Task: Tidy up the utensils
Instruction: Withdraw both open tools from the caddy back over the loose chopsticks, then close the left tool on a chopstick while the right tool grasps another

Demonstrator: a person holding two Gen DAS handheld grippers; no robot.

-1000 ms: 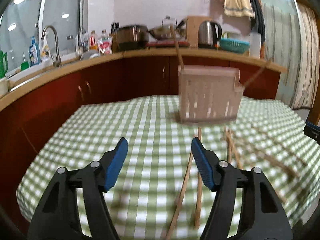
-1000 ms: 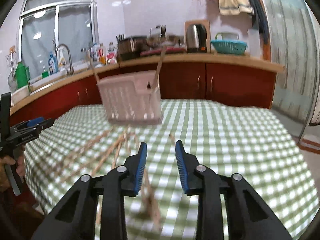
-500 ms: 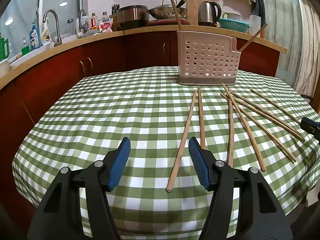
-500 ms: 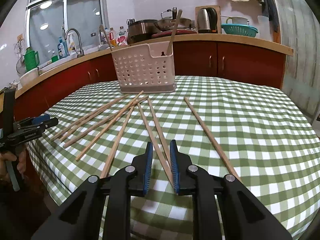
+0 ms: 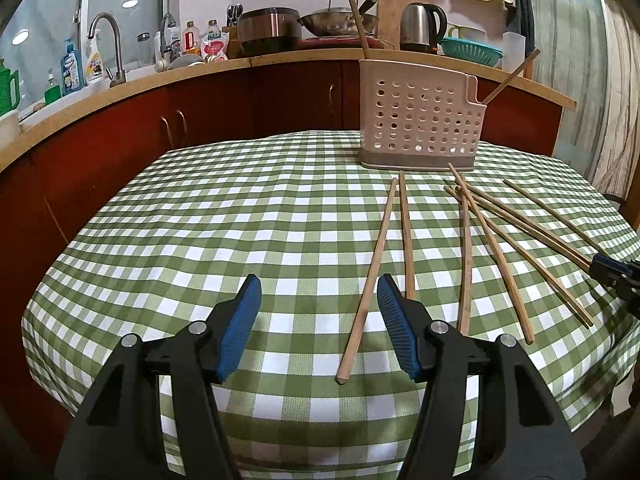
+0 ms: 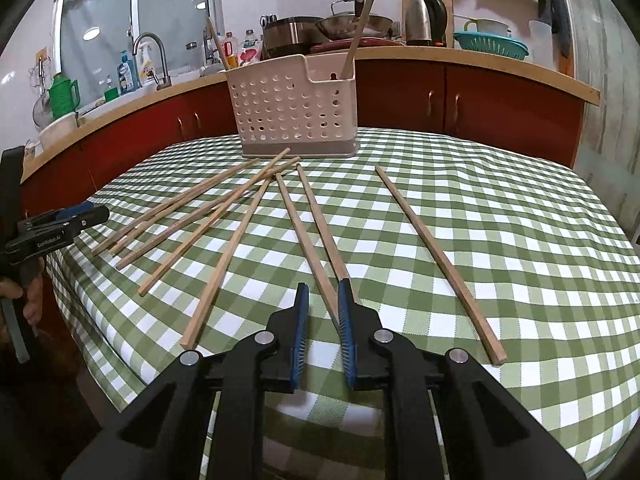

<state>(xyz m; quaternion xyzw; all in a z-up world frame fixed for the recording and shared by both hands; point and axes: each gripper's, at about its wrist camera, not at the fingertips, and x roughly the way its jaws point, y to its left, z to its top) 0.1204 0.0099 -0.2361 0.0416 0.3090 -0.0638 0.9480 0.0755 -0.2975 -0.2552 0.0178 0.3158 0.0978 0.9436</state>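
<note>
Several wooden chopsticks (image 5: 466, 240) lie spread on the green checked tablecloth (image 5: 240, 220); they also show in the right wrist view (image 6: 316, 224). A pale perforated utensil holder (image 5: 418, 120) stands at the table's far side with two sticks upright in it; it also shows in the right wrist view (image 6: 294, 106). My left gripper (image 5: 318, 292) is open and empty at the near table edge, with one chopstick's (image 5: 370, 276) near end between its fingers. My right gripper (image 6: 323, 300) is narrowly open, its fingers either side of the near end of one chopstick (image 6: 298, 232).
A wooden counter on red cabinets (image 5: 248, 96) curves behind the table, with a sink tap (image 5: 110, 46), bottles, pots and a kettle (image 5: 420, 26). The left gripper shows at the left edge of the right wrist view (image 6: 60, 224). The table drops off near both grippers.
Both grippers have come down toward the near table edge. The right gripper's fingers have narrowed around one chopstick's near end. The left gripper stays open.
</note>
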